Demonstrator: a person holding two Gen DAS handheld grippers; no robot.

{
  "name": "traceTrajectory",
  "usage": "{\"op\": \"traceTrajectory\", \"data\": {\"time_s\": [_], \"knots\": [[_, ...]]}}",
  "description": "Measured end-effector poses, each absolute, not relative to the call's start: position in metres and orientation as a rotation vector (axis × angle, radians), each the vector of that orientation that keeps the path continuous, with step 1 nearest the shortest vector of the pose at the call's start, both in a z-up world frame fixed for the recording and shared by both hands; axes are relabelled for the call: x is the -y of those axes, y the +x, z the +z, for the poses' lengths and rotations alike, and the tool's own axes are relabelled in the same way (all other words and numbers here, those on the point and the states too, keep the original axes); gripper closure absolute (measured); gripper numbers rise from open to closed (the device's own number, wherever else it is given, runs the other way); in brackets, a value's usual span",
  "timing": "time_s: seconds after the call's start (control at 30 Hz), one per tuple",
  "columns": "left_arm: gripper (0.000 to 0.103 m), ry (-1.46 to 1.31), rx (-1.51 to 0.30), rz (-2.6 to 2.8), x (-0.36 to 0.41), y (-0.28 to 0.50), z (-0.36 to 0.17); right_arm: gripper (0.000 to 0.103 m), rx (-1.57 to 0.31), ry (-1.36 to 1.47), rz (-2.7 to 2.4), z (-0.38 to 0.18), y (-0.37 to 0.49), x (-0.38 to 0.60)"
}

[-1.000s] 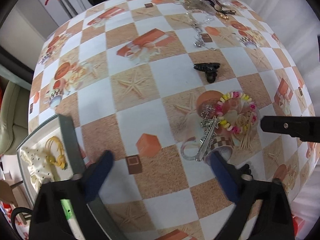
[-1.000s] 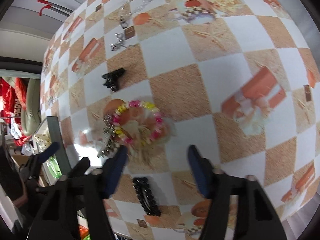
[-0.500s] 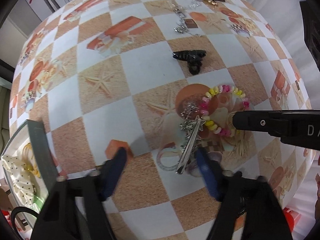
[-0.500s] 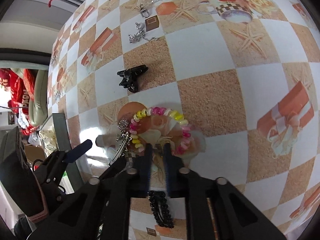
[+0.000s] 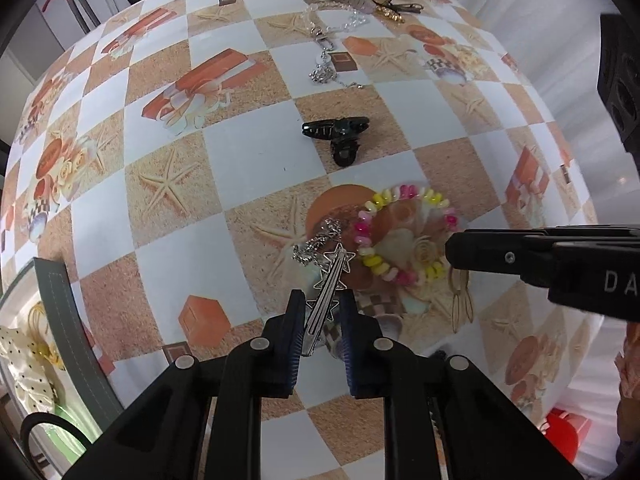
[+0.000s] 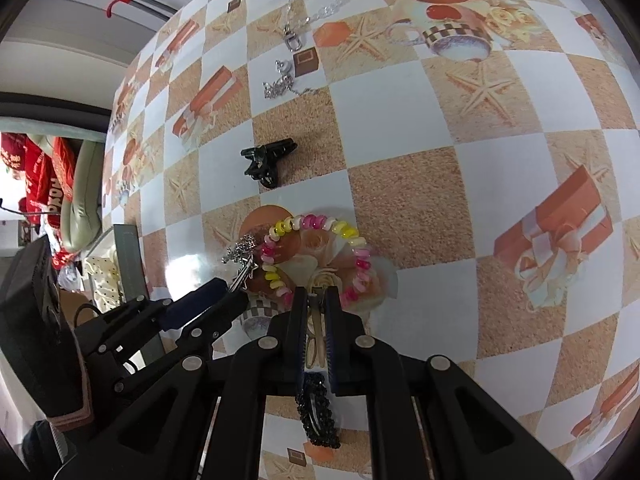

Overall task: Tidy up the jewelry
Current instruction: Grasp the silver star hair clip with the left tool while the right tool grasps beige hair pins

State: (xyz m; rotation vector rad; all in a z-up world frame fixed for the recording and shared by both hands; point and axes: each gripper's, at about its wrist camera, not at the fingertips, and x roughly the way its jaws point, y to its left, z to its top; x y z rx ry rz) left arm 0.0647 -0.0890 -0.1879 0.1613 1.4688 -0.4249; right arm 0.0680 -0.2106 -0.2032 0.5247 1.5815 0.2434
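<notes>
Left gripper (image 5: 319,322) nearly clenched around silver star-tipped metal hair clip (image 5: 327,295), right gripper (image 6: 316,312) clenched beside pink-and-yellow beaded bracelet (image 6: 316,256), checkered patterned surface (image 6: 400,140).

Two close downward wrist views, shared bracelet (image 5: 404,236)

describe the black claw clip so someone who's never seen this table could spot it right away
On the checkered tablecloth, find the pink and yellow bead bracelet near the middle. Just beyond it, on a sandy brown square, lies the black claw clip, apart from everything else. It is the only glossy black toothed clip there; the silver chain farther back is thin and shiny.
</notes>
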Motion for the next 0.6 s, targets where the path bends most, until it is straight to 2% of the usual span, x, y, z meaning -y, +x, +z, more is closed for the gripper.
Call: {"op": "traceTrajectory", "data": {"time_s": [0.6], "knots": [[0.081, 0.052, -1.406, -0.346, 0.043, 0.031, -0.138, 0.094, -1.573, 0.567, 0.234, -0.176, 0.043, 0.224]]}}
